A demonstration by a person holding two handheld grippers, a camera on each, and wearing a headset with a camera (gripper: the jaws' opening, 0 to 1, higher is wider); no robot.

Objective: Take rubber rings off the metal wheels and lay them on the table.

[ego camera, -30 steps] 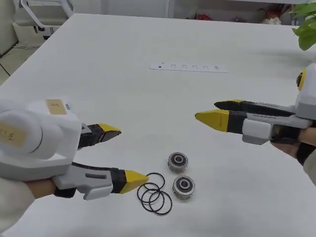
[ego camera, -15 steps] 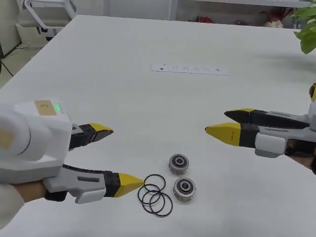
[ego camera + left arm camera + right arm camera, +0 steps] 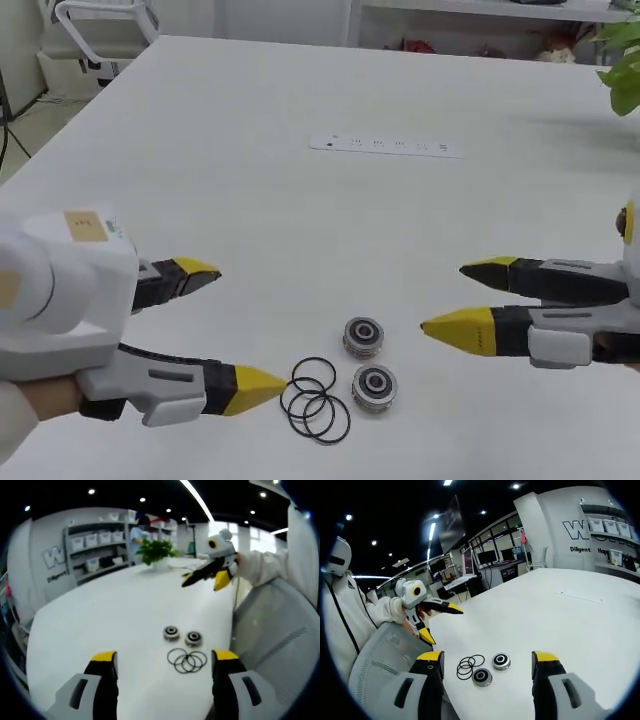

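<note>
Head view places the left gripper (image 3: 245,325) at the lower left of the frame, held out from a white sleeve (image 3: 15,430) and pointing toward the right. Its yellow-tipped fingers (image 3: 250,385) are spread wide, one above the other in the frame, with nothing between them. The lower fingertip sits near the rubber rings (image 3: 318,400), a small cluster of thin black loops that overlap flat on the white desk (image 3: 250,150) at bottom centre. Just right of the rings lie the two metal wheels (image 3: 362,336), close together, each flat with a dark hub. The right gripper (image 3: 445,298) enters from the right edge and points left, roughly level. Its fingers are also parted and empty, the lower tip near the upper wheel without touching it. A white power strip (image 3: 385,146) lies well apart in the upper middle, and a green plant (image 3: 625,60) shows at the upper right corner. Left gripper view has the rings (image 3: 187,661) and wheels (image 3: 182,635) in the wide gap between its own fingers, with the right gripper (image 3: 202,577) raised beyond them. Right gripper view frames the same rings (image 3: 466,666) and wheels (image 3: 492,668) between its spread fingers, with the left gripper (image 3: 445,626) at centre left.
</note>
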